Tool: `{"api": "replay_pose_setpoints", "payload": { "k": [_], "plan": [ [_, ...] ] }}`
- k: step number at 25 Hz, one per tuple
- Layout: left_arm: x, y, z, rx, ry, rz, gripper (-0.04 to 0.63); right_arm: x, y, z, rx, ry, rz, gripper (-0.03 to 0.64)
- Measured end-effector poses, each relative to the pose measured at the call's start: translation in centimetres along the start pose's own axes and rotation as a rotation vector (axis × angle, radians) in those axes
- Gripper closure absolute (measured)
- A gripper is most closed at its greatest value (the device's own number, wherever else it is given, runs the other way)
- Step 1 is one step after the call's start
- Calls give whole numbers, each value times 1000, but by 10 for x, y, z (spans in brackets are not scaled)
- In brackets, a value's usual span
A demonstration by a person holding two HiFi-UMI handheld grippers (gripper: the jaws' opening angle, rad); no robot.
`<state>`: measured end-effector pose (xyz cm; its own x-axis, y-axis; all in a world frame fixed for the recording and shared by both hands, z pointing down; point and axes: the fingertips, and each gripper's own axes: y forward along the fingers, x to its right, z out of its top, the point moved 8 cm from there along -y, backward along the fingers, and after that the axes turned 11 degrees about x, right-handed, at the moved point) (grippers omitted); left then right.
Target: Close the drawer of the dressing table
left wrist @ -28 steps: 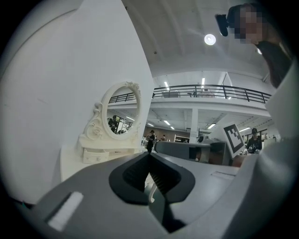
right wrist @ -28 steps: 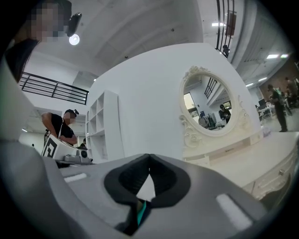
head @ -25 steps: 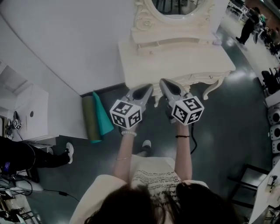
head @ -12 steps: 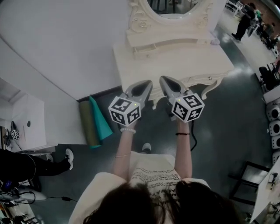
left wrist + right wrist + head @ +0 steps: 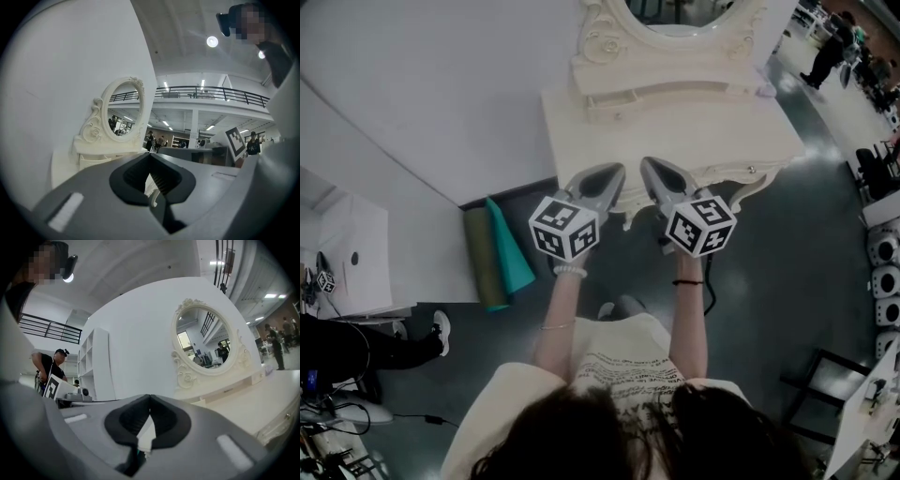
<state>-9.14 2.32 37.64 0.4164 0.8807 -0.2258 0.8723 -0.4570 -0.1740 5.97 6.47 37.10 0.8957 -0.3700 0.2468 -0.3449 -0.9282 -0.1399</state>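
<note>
Both tongs have come forward since a second ago, and their tips now lie over the front edge of the dressing table (image 5: pixel 703 131). The left tongs (image 5: pixel 617 171) are closed tip to tip with nothing between them, and so are the right tongs (image 5: pixel 646 165). They sit side by side and level. The small drawer (image 5: pixel 649 93) beneath the mirror (image 5: pixel 675 17) seems to stand out slightly from its shelf, well beyond the tips, though this is hard to judge from above. The tabletop's overhang hides the front panel, where only one knob (image 5: pixel 751 166) shows. The mirror's top is cut off.
</note>
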Motion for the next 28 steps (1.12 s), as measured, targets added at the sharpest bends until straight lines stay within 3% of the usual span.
{"api": "replay_pose_setpoints", "payload": {
  "k": [14,28],
  "plan": [
    [-33,63,-10,-10,-15,50,604,66,51,6,-49,18,55,614],
    [-72,113,-23,-17,-27,152,604,129,101,-6,-117,60,124,614]
  ]
}}
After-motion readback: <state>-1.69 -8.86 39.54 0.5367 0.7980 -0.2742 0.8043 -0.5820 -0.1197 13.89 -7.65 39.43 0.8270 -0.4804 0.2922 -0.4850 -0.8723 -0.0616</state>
